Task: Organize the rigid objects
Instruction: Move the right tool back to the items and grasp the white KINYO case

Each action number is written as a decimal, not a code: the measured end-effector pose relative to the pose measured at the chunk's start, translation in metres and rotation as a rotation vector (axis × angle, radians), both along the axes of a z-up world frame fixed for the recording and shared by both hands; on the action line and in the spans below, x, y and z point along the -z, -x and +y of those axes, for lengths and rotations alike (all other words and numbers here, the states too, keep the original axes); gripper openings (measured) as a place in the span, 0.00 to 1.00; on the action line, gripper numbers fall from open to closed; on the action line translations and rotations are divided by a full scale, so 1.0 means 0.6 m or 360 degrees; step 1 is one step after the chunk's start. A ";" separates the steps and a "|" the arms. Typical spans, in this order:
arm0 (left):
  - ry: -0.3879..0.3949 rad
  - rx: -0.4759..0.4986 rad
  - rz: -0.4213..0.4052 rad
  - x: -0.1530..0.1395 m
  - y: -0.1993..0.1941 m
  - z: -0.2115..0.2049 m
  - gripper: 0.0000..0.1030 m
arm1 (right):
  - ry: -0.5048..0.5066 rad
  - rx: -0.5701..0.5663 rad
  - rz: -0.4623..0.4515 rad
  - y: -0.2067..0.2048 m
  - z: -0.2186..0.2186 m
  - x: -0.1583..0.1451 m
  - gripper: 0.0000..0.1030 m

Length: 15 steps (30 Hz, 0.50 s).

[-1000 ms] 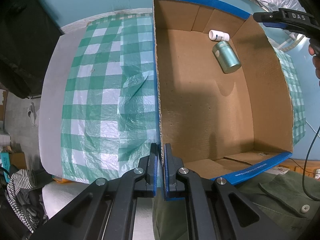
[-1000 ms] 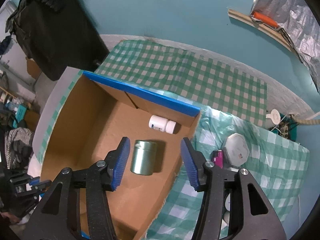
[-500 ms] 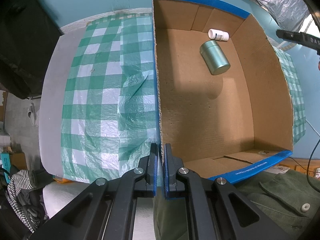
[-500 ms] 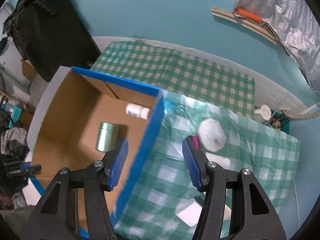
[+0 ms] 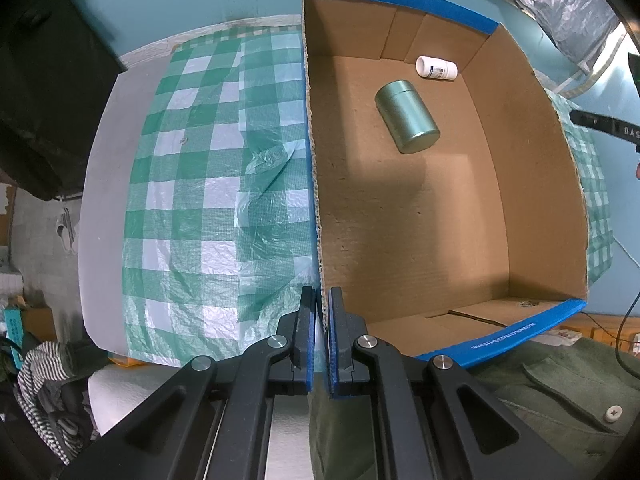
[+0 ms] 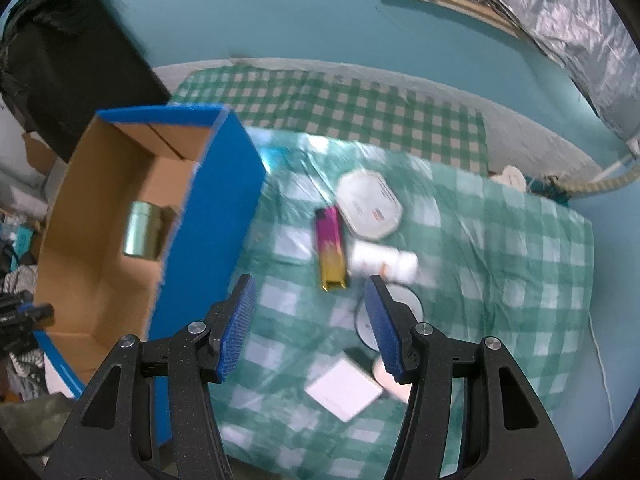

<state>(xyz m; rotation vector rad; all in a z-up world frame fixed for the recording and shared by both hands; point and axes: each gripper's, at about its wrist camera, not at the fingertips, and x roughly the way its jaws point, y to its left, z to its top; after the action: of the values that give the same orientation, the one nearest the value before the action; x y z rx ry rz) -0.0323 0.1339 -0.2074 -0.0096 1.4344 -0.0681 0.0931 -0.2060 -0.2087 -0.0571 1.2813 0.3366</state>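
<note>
A cardboard box [image 5: 528,168] with blue outer walls stands on the checked cloth. Inside it lie a green metal tin [image 5: 407,117] and a small white bottle [image 5: 436,67]. My left gripper [image 5: 322,312] is shut on the box's near-left wall, one pad on each side. In the right wrist view the box [image 6: 216,208] is at the left with the tin [image 6: 141,235] in it. My right gripper [image 6: 308,312] hangs open and empty above the cloth, over a pink-and-gold lighter [image 6: 330,253], a white bottle [image 6: 383,261] and an octagonal white case [image 6: 369,204].
A white square card [image 6: 343,391], a round lid [image 6: 396,309] and a small white disc [image 6: 511,176] also lie on the green checked cloth [image 6: 500,264]. A dark bag [image 6: 68,60] stands at the back left. A green garment [image 5: 552,400] lies under the box's near edge.
My right gripper moved from above the box rightward over the box wall to above the loose items on the cloth. The left gripper stayed clamped on the wall. The tin in the box shifted slightly.
</note>
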 end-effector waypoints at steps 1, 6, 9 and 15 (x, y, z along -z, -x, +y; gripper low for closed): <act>-0.0007 0.0006 0.0001 0.000 0.001 -0.001 0.05 | 0.0003 0.0010 0.0009 0.002 -0.005 0.004 0.55; -0.0014 0.0008 0.0006 0.002 0.004 -0.003 0.06 | -0.0024 0.0108 0.0094 0.009 -0.051 0.034 0.55; -0.0014 0.0003 0.0007 0.003 0.002 -0.003 0.06 | -0.0020 0.0153 0.0120 0.015 -0.073 0.048 0.55; -0.0007 -0.0006 0.0003 0.002 0.003 0.000 0.06 | 0.0015 0.0225 0.0183 0.026 -0.117 0.083 0.55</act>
<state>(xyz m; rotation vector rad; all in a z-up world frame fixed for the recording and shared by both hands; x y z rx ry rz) -0.0344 0.1336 -0.2087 -0.0090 1.4364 -0.0617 0.0775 -0.2764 -0.2588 0.0454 1.3925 0.2147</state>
